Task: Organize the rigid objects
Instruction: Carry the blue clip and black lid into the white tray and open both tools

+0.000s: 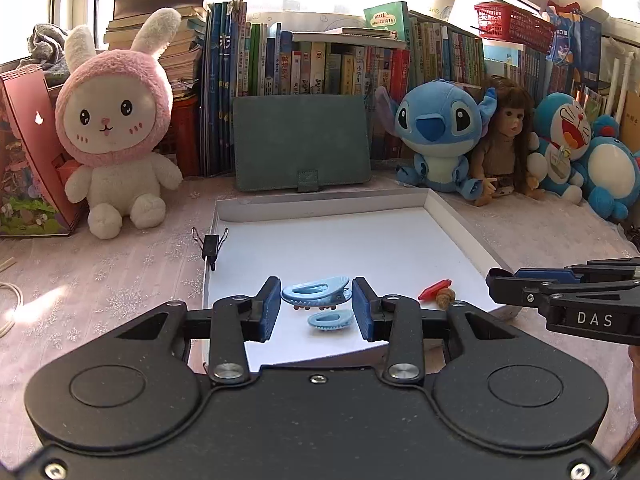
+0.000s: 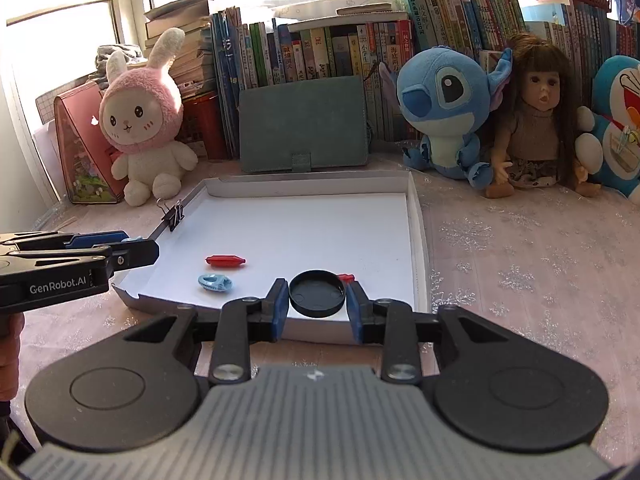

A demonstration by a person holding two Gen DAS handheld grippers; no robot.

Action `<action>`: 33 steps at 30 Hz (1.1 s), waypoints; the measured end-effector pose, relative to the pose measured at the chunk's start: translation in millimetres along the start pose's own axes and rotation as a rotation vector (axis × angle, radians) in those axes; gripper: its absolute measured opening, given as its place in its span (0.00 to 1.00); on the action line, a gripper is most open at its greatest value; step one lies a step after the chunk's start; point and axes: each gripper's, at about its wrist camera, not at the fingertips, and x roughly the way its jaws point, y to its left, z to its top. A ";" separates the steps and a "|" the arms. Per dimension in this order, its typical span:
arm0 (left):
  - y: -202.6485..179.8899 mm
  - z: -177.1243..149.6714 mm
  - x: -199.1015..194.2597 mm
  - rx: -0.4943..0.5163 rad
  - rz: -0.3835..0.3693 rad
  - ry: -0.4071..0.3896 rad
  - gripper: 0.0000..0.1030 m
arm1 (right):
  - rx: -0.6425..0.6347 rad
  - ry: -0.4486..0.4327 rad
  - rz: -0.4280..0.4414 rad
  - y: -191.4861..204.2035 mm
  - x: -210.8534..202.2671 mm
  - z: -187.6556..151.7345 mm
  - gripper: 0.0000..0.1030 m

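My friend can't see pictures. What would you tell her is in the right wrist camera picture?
The right gripper holds a round black lid between its blue fingers, above the near edge of a shallow white tray. In the tray lie a red piece and a small blue hair clip; the left gripper reaches in from the left. Plush toys, a doll and books line the back.

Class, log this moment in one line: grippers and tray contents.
left gripper: shut on blue clip | right gripper: shut on black lid | tray: small clip, red piece
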 end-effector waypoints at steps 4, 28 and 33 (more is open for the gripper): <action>4.3 24.3 33.2 -0.034 -0.020 0.079 0.35 | 0.024 0.066 -0.011 -5.1 24.1 23.8 0.35; -3.2 29.6 142.2 -0.064 0.066 0.284 0.36 | 0.013 0.268 -0.082 -0.5 109.4 42.6 0.36; -8.1 27.0 141.9 -0.033 0.079 0.271 0.36 | 0.009 0.281 -0.088 -1.1 115.9 40.3 0.36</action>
